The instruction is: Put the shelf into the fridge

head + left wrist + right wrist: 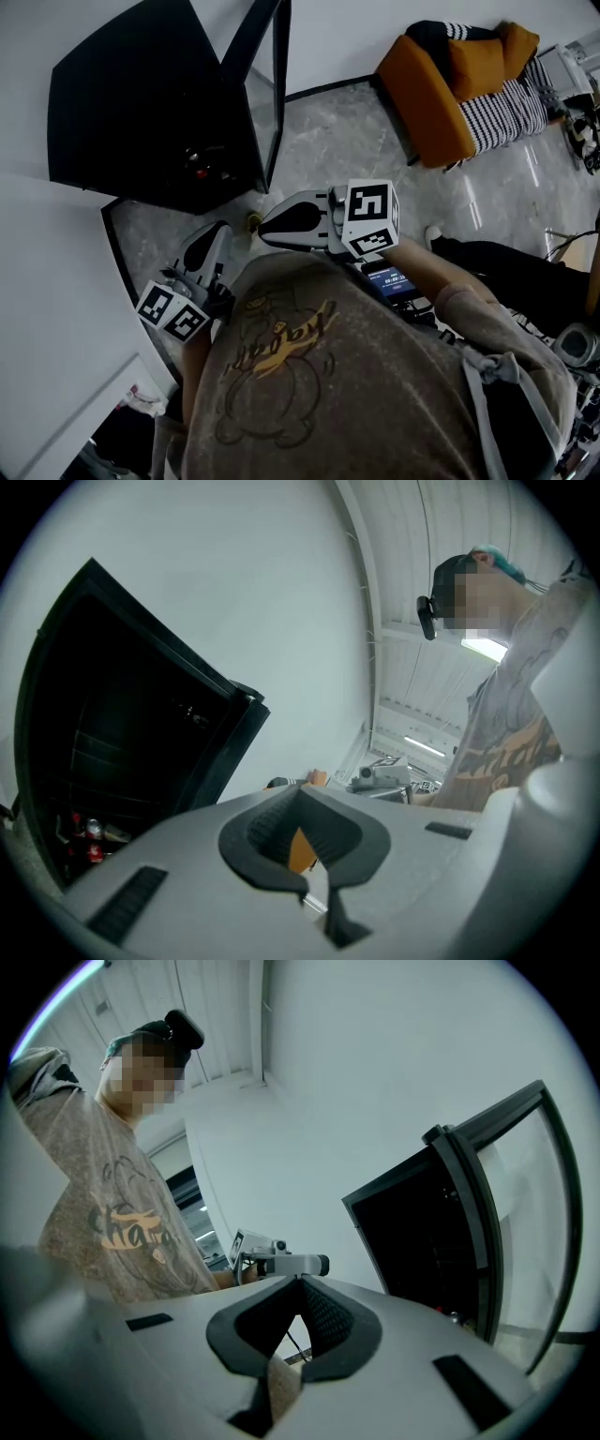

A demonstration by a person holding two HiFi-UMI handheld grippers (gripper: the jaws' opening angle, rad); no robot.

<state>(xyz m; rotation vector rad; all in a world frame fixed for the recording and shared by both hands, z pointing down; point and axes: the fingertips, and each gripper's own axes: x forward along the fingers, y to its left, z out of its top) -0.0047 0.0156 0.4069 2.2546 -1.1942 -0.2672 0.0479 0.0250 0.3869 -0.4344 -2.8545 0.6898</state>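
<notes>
The black fridge [141,103] stands at the upper left with its glass door [272,89] swung open, and the dark inside holds a few red cans [199,171]. No shelf shows in any view. My left gripper [217,231] is held in front of the person's chest, shut and empty. My right gripper [265,225] hangs beside it, also shut with nothing held. In the left gripper view the jaws [300,794] meet at their tips, with the fridge [112,761] to the left. In the right gripper view the jaws [302,1284] touch, and the fridge [422,1232] is on the right.
An orange sofa [427,94] with a striped cushion [506,103] stands at the back right on the marbled floor [347,141]. A white wall panel [56,309] runs along the left. A small screen device [389,279] hangs at the person's waist. Cables and gear lie at the far right.
</notes>
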